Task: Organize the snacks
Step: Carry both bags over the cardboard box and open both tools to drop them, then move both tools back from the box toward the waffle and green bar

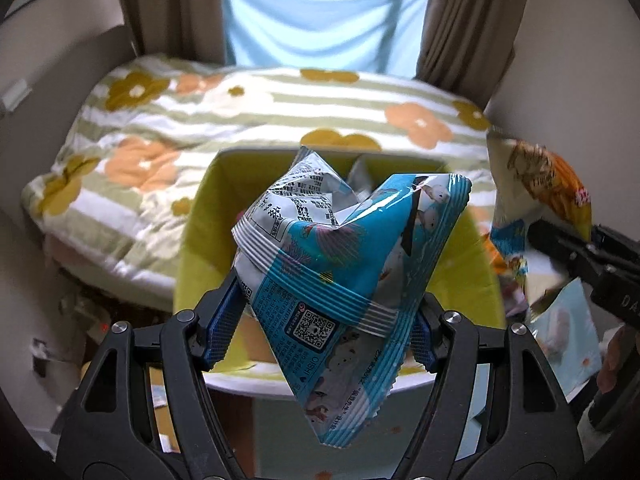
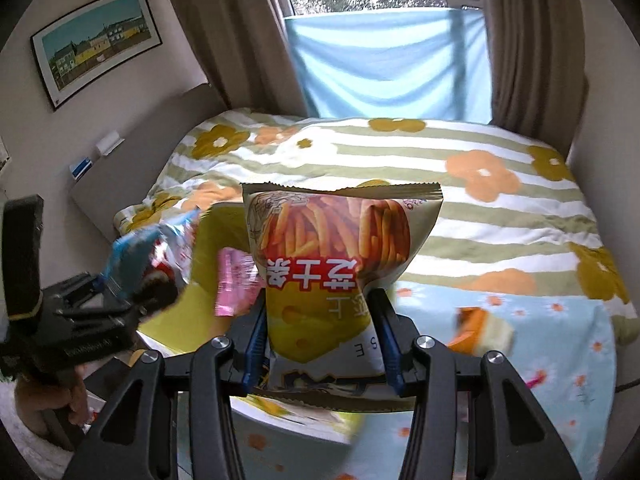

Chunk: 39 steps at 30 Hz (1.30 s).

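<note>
Nearest, item one: the left gripper [image 1: 324, 312], its blue pads pressed against both sides of a crumpled blue snack packet [image 1: 344, 264], grasping it low down so that most of the packet stands free above the pads and one loose corner hangs below.

Item two: the right gripper [image 2: 322, 340], clenched on a yellow packet of cheese fries [image 2: 332, 264], gripped across its lower part with the serrated top edge upright.

Item three, just beyond both: a yellow-green storage box [image 1: 200, 240], open-topped; the blue packet hangs over its mouth, the fries packet near its right rim. A pink packet [image 2: 234, 284] already lies inside.

Item four, to the right of the box: a light blue cloth with small flowers [image 2: 520, 320], bearing an orange and white snack [image 2: 478, 328] not yet collected.

Item five, behind: a bed with a striped floral quilt [image 2: 460, 168]; furthest, brown curtains [image 2: 236, 40] flanking a window.

Hazards, as judged: the two grippers stand close, and both packets let go together could collide, one glancing off the rim onto the floor. The blue packet's slack, creased film could slip through the pads early.
</note>
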Each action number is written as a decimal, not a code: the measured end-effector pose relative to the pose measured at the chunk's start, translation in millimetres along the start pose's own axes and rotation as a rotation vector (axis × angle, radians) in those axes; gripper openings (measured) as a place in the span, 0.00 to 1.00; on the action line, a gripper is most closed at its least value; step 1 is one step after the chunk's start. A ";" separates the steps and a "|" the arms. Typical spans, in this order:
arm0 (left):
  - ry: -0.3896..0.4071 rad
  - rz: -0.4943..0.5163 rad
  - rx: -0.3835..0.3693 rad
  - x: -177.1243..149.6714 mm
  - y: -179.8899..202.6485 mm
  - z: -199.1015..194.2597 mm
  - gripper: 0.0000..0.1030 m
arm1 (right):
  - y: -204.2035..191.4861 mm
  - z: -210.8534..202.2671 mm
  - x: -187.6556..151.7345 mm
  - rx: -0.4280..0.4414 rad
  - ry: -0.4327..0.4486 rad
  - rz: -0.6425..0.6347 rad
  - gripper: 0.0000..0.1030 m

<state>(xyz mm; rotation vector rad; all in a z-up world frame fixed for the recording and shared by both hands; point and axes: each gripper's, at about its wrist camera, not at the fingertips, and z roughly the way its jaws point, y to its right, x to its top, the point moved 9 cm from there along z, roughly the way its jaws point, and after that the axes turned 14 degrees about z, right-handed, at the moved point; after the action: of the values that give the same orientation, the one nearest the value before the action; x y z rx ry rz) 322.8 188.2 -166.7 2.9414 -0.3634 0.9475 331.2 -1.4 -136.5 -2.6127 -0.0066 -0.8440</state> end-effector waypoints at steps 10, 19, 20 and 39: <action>-0.090 0.106 -0.021 -32.1 -13.8 42.8 0.97 | -20.6 32.9 -27.5 -0.057 -0.066 0.066 0.43; -0.083 0.105 0.025 -45.7 -20.3 26.5 0.98 | -18.3 36.3 -41.7 -0.069 -0.100 0.070 0.43; -0.084 0.100 0.028 -46.8 -20.1 22.9 0.98 | -21.1 38.1 -42.2 -0.060 -0.105 0.069 0.43; -0.038 0.085 -0.025 -51.5 -15.6 3.6 0.98 | -19.7 36.8 -48.6 -0.048 -0.043 0.091 0.98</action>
<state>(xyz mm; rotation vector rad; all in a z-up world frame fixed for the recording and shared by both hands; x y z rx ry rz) 287.9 213.8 -198.8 2.9462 -0.5020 0.8907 309.7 35.9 -183.9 -2.6532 0.1207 -0.7657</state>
